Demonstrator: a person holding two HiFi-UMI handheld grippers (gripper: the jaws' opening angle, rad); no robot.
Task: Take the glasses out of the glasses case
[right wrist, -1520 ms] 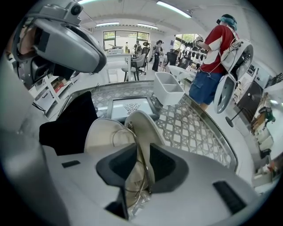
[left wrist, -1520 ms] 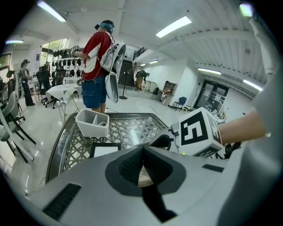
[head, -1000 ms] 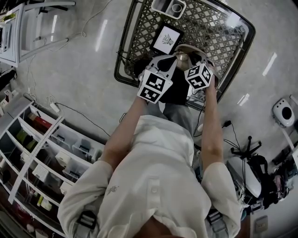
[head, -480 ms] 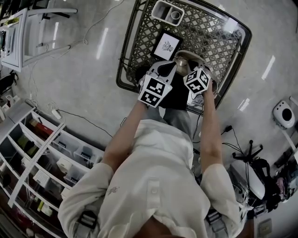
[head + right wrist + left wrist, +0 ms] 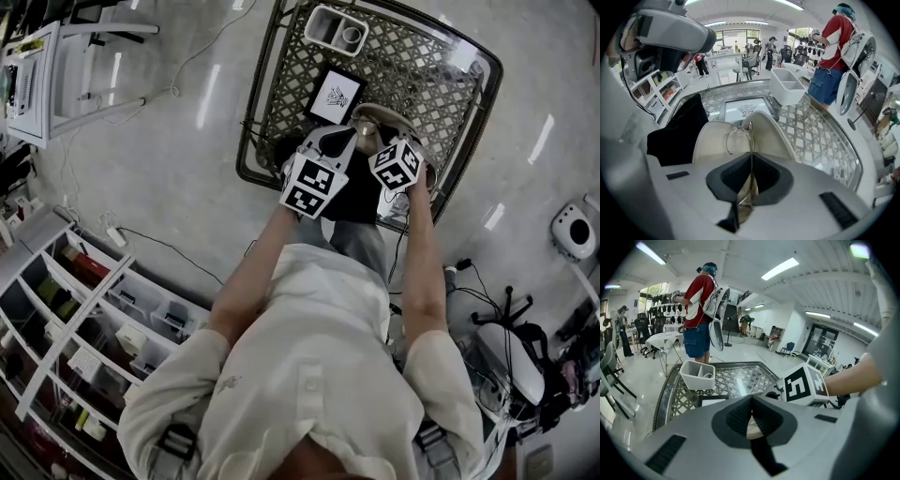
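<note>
Over the open glasses case, which lies on the lattice-patterned glass surface, the right claw is pressed together on the glasses. It pinches the thin wire frame edge-on, with one lens caught between its pads and a round rim standing out above the case's cream lining. The glasses look raised off the lining, though whether any part touches the case cannot be told. In the head view the case sits just beyond both marker cubes, with the right claw directly at it and the left claw close beside it on the left. The left claw is also pressed shut, and a cream wedge, apparently an edge of the case, shows between its pads. From the left gripper view, the right claw's marker cube sits just right of the case. A black cloth lies against the case's left side. A framed print lies flat just beyond the case. Farther beyond the case, near the surface's far edge, stands a white divided bin. Well past the case, off the surface, a person in a red shirt stands on the floor with their back turned.
</note>
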